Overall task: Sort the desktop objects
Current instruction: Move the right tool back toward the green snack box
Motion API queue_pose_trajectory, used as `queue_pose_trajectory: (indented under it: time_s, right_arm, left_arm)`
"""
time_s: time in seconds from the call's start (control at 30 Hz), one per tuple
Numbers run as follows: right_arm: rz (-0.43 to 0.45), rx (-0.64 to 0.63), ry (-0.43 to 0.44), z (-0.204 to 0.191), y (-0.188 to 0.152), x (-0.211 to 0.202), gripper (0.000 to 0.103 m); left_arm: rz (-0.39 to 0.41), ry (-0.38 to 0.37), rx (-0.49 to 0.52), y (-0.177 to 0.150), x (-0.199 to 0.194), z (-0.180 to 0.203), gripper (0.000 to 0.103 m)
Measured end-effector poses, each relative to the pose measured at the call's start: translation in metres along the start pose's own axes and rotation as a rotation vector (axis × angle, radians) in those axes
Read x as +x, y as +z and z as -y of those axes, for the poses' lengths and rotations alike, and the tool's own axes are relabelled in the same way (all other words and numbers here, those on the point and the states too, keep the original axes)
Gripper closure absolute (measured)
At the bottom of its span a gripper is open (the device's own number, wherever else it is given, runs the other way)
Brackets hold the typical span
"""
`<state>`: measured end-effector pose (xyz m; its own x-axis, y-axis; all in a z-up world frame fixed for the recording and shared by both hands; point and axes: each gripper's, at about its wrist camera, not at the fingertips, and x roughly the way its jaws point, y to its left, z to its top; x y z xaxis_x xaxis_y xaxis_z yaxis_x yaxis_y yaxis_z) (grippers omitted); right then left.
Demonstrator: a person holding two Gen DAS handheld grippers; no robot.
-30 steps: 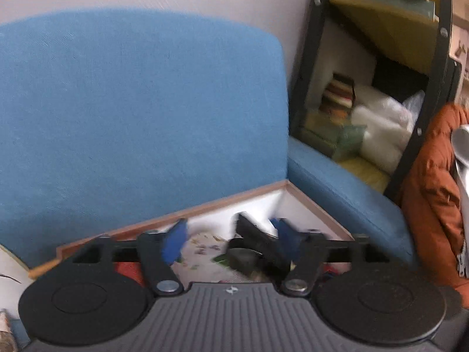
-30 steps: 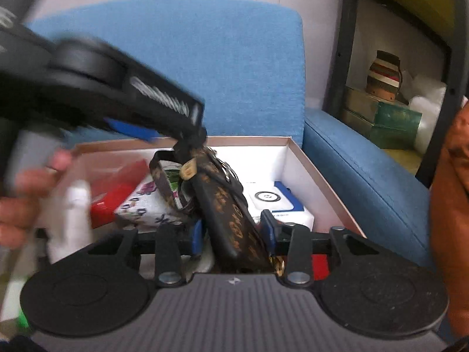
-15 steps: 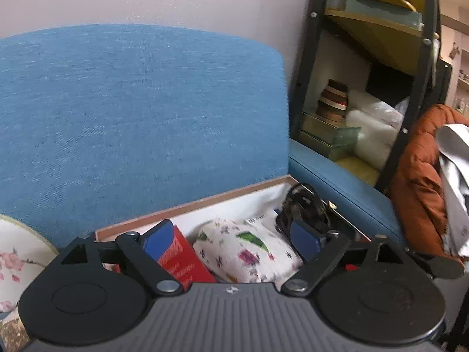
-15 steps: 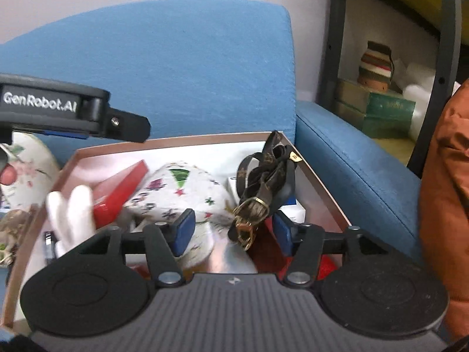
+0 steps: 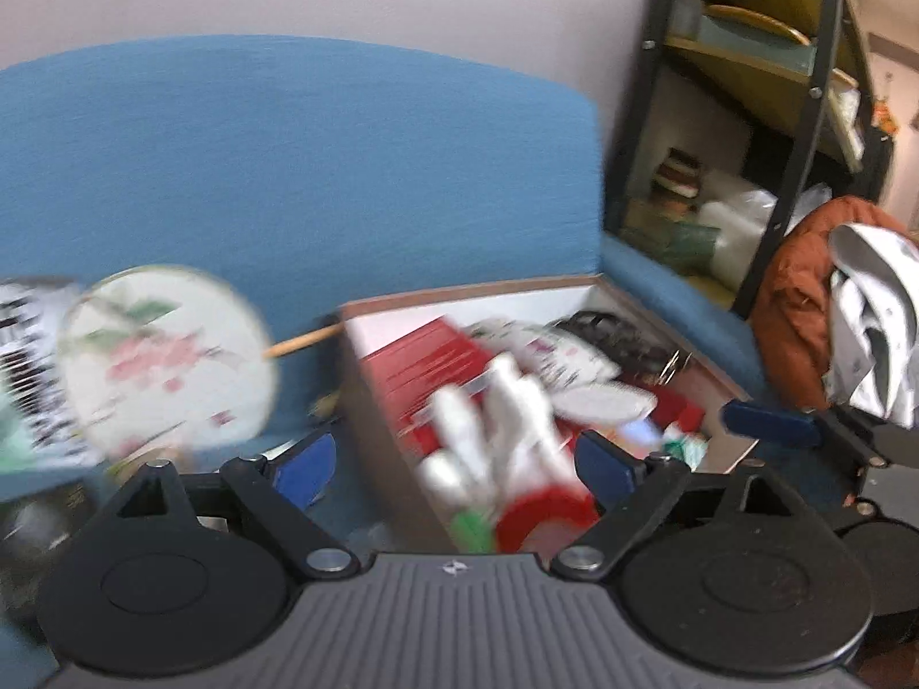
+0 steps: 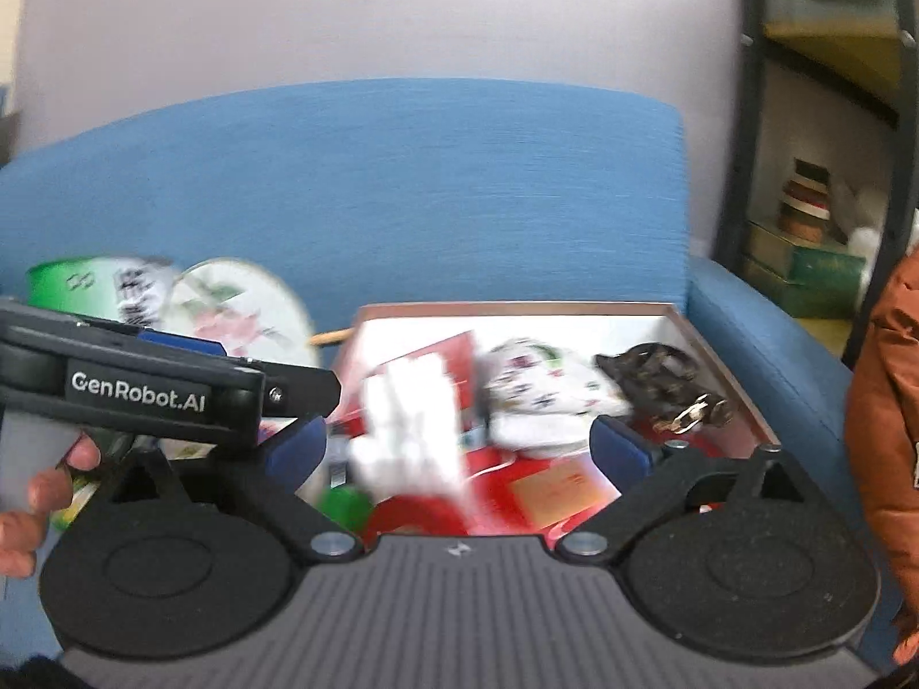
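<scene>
A: Any writing you can read?

B: One brand: "GenRobot.AI" in white letters on the black side of the left gripper (image 6: pixel 166 396), seen to the left of the right gripper's (image 6: pixel 459 448) own fingers.

A: And the green-and-white fan (image 6: pixel 97 287) behind it?

B: Dark characters on it, too blurred to read.

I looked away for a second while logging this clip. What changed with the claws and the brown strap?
The right claw let go of the brown strap, which now lies in the box beside the floral pouch; the claw opened and backed off. The left claw swung left, empty. The red packet and the pouch stayed put.
</scene>
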<state>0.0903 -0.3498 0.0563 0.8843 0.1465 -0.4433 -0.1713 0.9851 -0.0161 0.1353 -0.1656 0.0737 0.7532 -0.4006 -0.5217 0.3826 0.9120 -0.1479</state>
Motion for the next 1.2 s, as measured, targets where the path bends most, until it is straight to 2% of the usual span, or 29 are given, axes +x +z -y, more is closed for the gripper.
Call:
queue_pose_trajectory:
  time_s: [0.03,0.2,0.3,0.5,0.6,0.73,0.9,1.2]
  right_arm:
    - [-0.001,-0.011,0.013,-0.010,-0.002,-0.004,0.002]
    - [-0.007,-0.059,0.078,-0.054,-0.015,-0.020,0.002]
    - [-0.020,-0.083,0.105,-0.078,-0.023,-0.024,0.002]
    - [-0.053,-0.045,0.164,-0.108,-0.042,-0.033,0.002]
    - [-0.068,-0.047,0.188,-0.120,-0.056,-0.034,0.002]
    - [-0.123,-0.058,0.231,-0.139,-0.079,-0.026,0.002]
    - [-0.156,-0.121,0.277,-0.164,-0.093,-0.012,0.002]
    - [-0.147,-0.194,0.344,-0.192,-0.091,0.013,0.002]
  left_arm:
    - [0.000,0.030,0.000,-0.005,-0.008,-0.004,0.010]
    - [0.008,0.148,-0.015,-0.031,-0.042,-0.024,0.010]
    - [0.008,0.171,-0.034,-0.044,-0.058,-0.036,0.010]
    - [0.027,0.218,-0.052,-0.075,-0.083,-0.054,0.010]
    - [0.025,0.234,-0.106,-0.102,-0.097,-0.072,0.009]
    - [-0.017,0.263,-0.189,-0.131,-0.103,-0.096,0.009]
    - [-0.039,0.322,-0.210,-0.138,-0.101,-0.118,0.009]
    - [-0.075,0.321,-0.251,-0.136,-0.085,-0.148,0.009]
